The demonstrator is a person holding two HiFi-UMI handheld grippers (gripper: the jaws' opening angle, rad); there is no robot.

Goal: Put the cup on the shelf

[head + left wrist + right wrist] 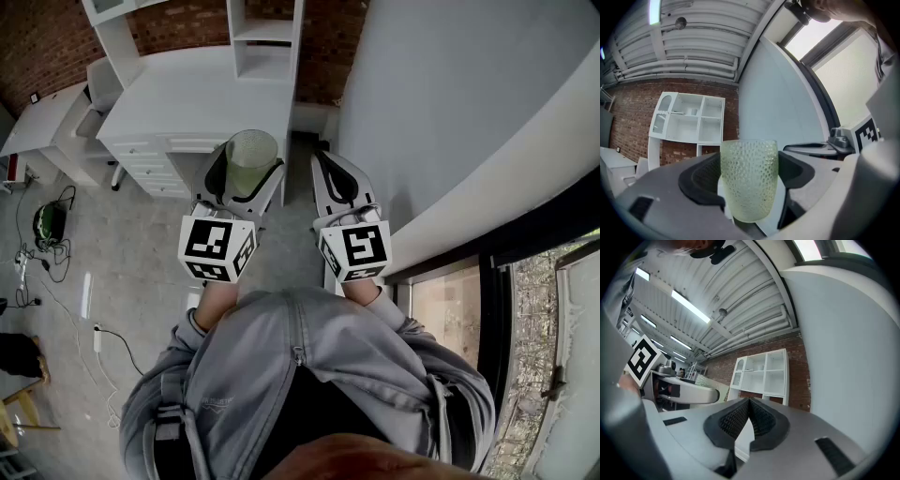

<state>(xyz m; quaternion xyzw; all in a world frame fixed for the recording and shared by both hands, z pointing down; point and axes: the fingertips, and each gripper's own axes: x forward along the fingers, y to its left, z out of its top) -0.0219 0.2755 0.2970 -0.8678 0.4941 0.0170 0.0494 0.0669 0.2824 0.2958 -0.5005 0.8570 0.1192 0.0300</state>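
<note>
A pale green dimpled cup (749, 180) stands upright between the jaws of my left gripper (246, 176), whose black pads press on both its sides. From the head view the cup (251, 159) is held out level in front of the person, towards the white desk (192, 98). The white shelf unit (689, 117) with open compartments stands against the brick wall ahead; it also shows in the right gripper view as the shelf unit (761, 373). My right gripper (328, 183) is beside the left one, jaws together, with nothing in them.
A white wall (441, 103) runs along the right, with a window (525, 319) beside it. The desk has drawers (150, 169) and a chair (98, 89) at its left. Cables and a power strip (94, 337) lie on the grey floor at the left.
</note>
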